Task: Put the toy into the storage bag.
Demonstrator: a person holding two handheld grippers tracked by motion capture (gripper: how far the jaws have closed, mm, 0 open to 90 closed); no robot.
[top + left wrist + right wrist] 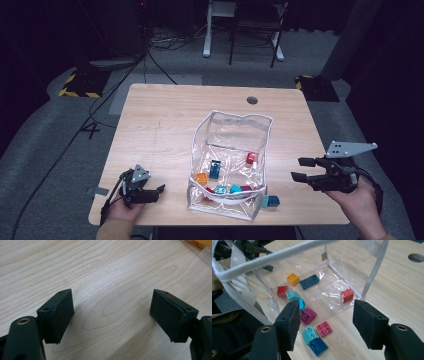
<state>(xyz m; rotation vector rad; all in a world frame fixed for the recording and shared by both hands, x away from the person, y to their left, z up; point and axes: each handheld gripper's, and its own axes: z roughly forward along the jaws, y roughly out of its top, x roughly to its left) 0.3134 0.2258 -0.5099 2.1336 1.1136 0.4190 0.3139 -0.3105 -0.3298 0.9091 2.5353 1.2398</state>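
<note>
Right gripper [323, 322]: your jaws spread above loose blocks [317, 336].
Left gripper [112, 315]: spread, empty.
Risk: you may snag the clear pouch [260, 131].

Yellow brick [198, 242] cut off by top edge, left gripper view.

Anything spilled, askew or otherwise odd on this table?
Yes. A few toy bricks, a pink flat brick, a teal brick and a blue brick, lie on the wooden table outside the clear plastic bag, whose walls sag unevenly.
</note>
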